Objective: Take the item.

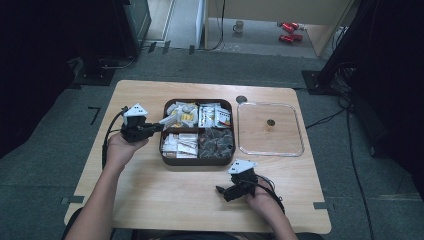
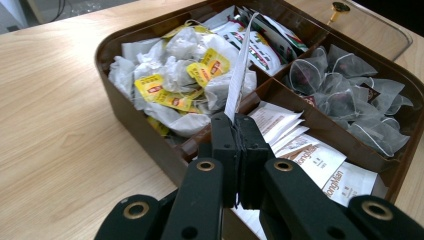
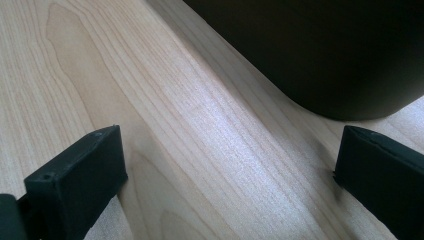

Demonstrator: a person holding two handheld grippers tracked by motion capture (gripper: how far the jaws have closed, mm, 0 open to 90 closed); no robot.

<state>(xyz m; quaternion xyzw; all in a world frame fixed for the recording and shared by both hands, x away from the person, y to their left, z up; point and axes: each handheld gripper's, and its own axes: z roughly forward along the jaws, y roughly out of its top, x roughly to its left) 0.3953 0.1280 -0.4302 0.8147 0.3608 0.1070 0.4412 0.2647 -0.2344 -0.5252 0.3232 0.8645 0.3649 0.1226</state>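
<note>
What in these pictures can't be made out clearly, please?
- Print on the white packet in the left tool: seen edge-on in the left gripper view.
- Brown box contents: right gripper view shows its outer wall.
- Clear lid knob: too small in the high view.

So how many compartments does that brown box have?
4: yellow-tagged tea bags far left, printed sachets far right, white packets near left, mesh pyramid bags near right.

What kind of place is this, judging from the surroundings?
Probably a lab or recording studio, not a home: a wooden table on grey carpet, loose cables on the floor, dark equipment stands beside it.
</note>
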